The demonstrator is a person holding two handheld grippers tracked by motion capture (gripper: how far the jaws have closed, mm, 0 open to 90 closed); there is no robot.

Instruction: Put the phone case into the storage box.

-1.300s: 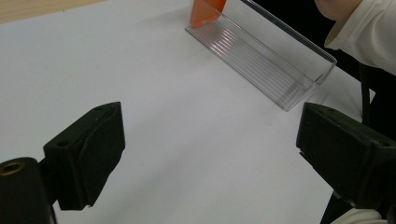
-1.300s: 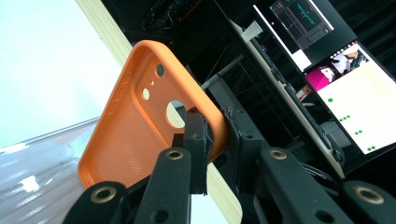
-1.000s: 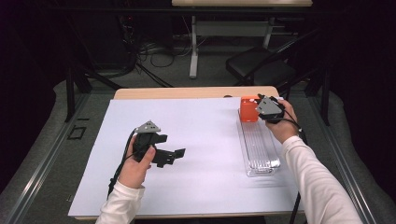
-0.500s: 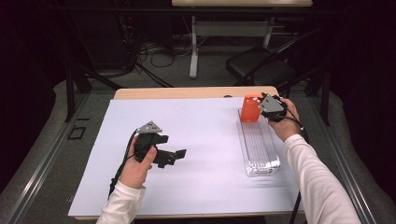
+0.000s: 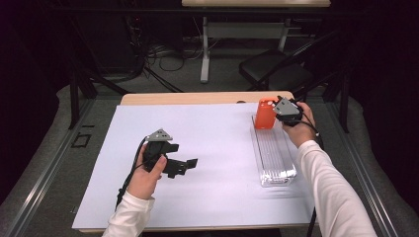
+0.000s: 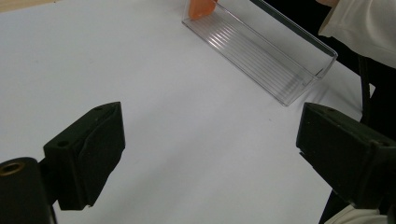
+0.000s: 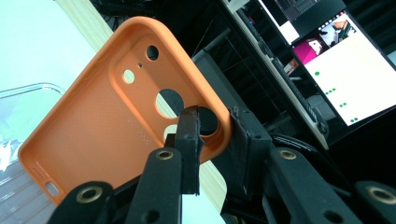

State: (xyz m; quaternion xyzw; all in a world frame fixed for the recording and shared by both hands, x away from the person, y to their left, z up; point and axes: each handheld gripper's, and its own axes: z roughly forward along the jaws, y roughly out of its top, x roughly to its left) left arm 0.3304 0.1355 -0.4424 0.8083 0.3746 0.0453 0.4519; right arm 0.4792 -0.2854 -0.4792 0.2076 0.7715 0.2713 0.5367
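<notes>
An orange phone case (image 5: 265, 113) stands upright at the far end of a clear plastic tray (image 5: 274, 159) on the right of the table. My right gripper (image 5: 279, 111) is shut on the case's top edge by the camera cut-outs; in the right gripper view the case (image 7: 116, 116) tilts up with its edge pinched between the jaws of the gripper (image 7: 212, 135). My left gripper (image 5: 184, 165) rests open over the white sheet at centre left, holding nothing. In the left gripper view its jaws stand wide apart, with the tray (image 6: 261, 51) and case (image 6: 201, 8) beyond.
A white sheet (image 5: 212, 163) covers most of the wooden table (image 5: 197, 98). Behind the table are a black chair (image 5: 269, 71), desk legs and cables on the floor. A lit monitor (image 7: 345, 65) shows in the right gripper view.
The right gripper has lifted and tipped the orange case a little toward the far end of the tray. The left gripper has stayed put.
</notes>
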